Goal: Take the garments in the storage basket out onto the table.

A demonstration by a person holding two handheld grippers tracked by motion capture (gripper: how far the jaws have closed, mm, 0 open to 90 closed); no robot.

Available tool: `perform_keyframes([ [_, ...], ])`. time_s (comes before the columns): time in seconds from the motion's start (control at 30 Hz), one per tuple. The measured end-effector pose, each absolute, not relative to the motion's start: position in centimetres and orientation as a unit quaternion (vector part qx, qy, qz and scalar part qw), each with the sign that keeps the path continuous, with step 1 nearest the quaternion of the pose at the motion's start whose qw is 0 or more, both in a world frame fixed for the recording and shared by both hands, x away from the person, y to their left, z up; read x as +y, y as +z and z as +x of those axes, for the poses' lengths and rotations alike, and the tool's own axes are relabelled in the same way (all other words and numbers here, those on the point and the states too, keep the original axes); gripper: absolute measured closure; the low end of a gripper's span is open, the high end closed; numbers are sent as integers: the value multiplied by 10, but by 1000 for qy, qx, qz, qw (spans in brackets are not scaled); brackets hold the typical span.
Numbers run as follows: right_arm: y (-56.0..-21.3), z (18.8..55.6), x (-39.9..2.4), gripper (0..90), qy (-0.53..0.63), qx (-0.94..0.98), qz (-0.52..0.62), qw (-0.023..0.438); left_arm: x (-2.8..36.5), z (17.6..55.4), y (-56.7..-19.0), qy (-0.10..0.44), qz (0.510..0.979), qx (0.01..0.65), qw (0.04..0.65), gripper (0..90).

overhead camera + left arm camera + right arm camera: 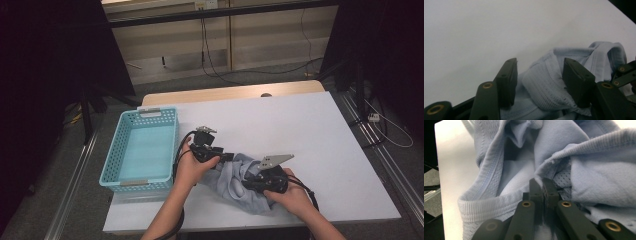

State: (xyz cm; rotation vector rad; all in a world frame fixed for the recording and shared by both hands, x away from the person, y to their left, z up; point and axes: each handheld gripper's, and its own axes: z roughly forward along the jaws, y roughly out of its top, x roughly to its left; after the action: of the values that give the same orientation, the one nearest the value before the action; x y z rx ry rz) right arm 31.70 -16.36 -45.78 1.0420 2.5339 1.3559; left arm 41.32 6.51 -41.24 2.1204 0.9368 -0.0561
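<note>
Your right claw [543, 192] was clamped on a thin fold of the crumpled pale-blue knit garment [235, 180], lower centre on the white surface [310, 130]. Your left claw [539, 77] stood half-wide astride its ribbed hem; seat it deeper before squeezing.

A lab-like recording room: a white-topped desk [310, 130] between black curtains [45, 75], loose black cables [210, 55] crossing grey carpet [280, 72].

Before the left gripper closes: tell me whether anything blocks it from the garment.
Nothing visible does. A ribbed fold of the light blue garment already sits between the left gripper jaws; the right gripper is clamped on another fold.
</note>
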Motion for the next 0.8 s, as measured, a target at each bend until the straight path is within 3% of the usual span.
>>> perform_keyframes([
  [0.33,-457,318,-164,886,442,826,347,39,63,395,-433,-11,859,346,377,584],
  [0.6,-456,319,-166,884,445,824,348,39,59,394,-437,-21,857,360,368,818],
  [0.8,-445,321,-176,884,459,814,352,50,72,396,-417,-28,838,372,398,842],
])
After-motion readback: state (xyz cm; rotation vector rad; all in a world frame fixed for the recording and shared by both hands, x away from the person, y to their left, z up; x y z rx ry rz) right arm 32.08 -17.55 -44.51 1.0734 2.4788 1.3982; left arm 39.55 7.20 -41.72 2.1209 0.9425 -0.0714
